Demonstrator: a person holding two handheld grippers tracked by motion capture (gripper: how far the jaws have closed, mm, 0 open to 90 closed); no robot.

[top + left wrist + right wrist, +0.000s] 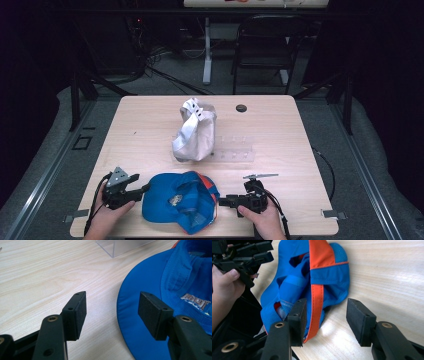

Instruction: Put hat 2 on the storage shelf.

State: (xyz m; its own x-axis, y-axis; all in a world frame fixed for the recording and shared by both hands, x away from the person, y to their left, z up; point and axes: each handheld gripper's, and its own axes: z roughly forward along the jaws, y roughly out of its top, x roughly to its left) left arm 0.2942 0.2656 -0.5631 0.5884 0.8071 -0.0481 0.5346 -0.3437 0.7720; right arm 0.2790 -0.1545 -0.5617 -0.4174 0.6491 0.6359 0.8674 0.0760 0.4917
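While both tools, left (145, 188) and right (221, 201), flank the crumpled blue-and-orange fabric cap (180, 200), released, they seem poised to grasp opposite edges.

Blue cap's (150, 302) crown cut off at right edge; logo illegible

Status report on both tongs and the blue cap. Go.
Left tongs open at brim edge. Right tongs open at rear. Blue cap flat on table, ungripped. Nothing blocking.
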